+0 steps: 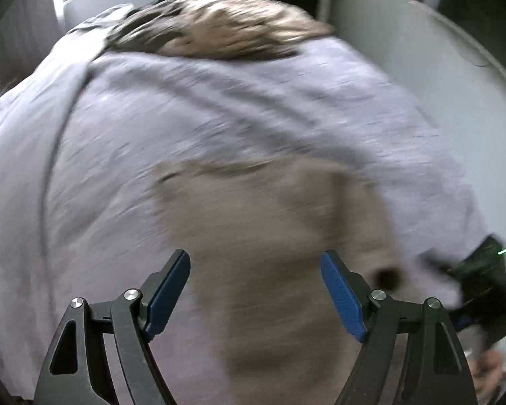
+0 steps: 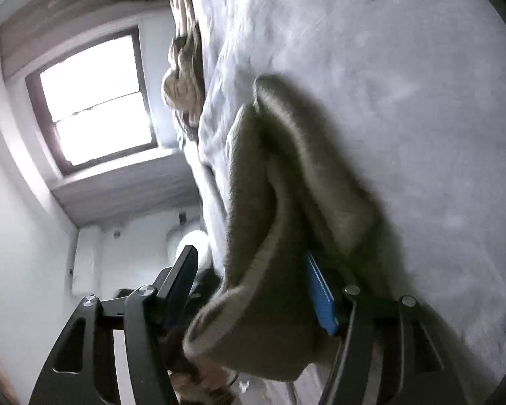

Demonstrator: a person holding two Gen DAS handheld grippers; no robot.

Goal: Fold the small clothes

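A small beige knitted garment (image 1: 270,219) lies on the lavender bed sheet (image 1: 151,118), blurred in the left wrist view. My left gripper (image 1: 254,254) hangs open just above it, with nothing between its blue pads. At the right edge of that view the black body of my right gripper (image 1: 482,283) sits by the garment's side. In the right wrist view the garment (image 2: 253,185) is bunched with a ribbed edge and runs between the fingers of my right gripper (image 2: 249,253). The jaws stand apart: the blue pad (image 2: 322,300) lies against the cloth, the other finger (image 2: 185,270) is clear of it.
A heap of tan and brown patterned clothes (image 1: 219,27) lies at the far end of the bed, also seen as a pile (image 2: 184,77) in the right wrist view. A bright window (image 2: 97,101) and white walls lie beyond the bed's edge.
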